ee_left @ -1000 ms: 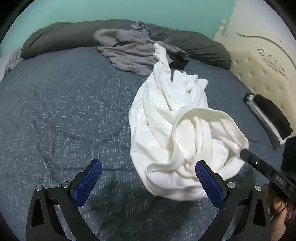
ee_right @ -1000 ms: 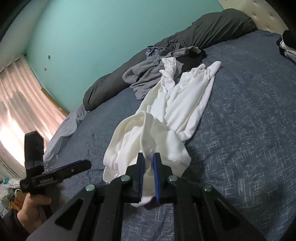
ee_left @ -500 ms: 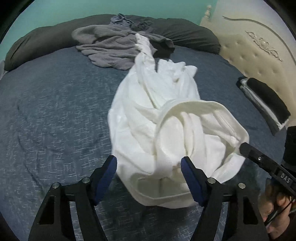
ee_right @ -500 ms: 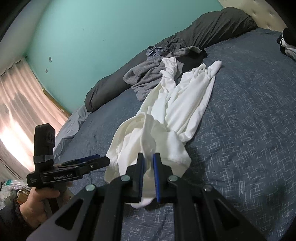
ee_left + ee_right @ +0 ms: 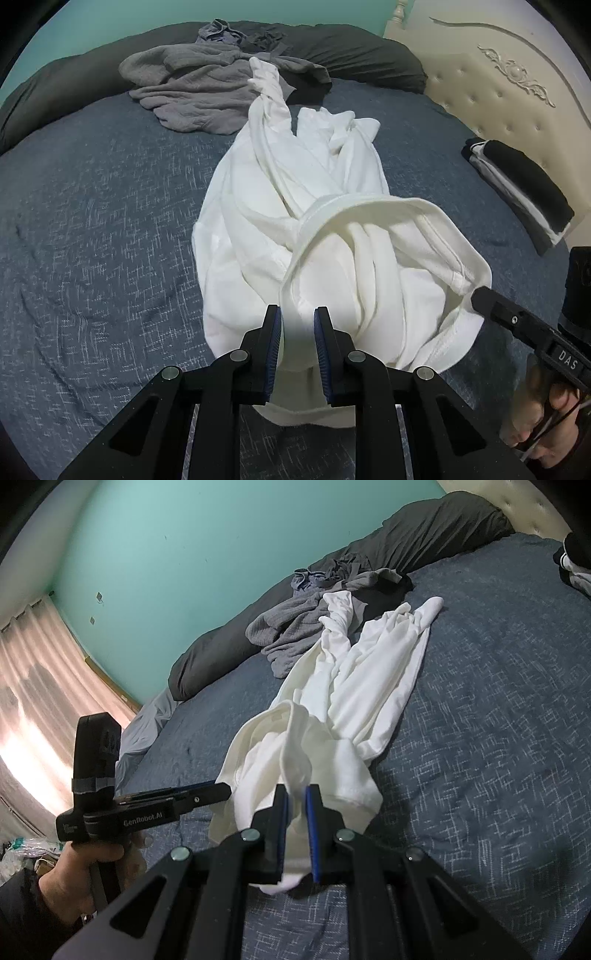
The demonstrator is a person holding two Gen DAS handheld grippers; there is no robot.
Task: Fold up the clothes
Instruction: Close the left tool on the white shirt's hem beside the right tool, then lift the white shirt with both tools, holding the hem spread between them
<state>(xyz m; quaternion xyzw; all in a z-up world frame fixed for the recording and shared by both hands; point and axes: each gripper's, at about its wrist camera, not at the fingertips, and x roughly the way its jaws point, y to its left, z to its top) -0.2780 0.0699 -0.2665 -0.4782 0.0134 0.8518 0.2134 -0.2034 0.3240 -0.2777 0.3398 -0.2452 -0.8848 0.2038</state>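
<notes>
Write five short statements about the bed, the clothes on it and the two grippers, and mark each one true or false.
1. The right gripper is shut on the white garment. True.
2. The left gripper has white cloth between its fingers. True; its jaws have just been closing on the garment's near edge.
3. The white garment lies neatly folded. False; it is bunched and twisted.
4. The grey garment lies beyond the white one, by the dark pillows. True.
5. The bed cover is plain red. False; it is flecked dark blue.
</notes>
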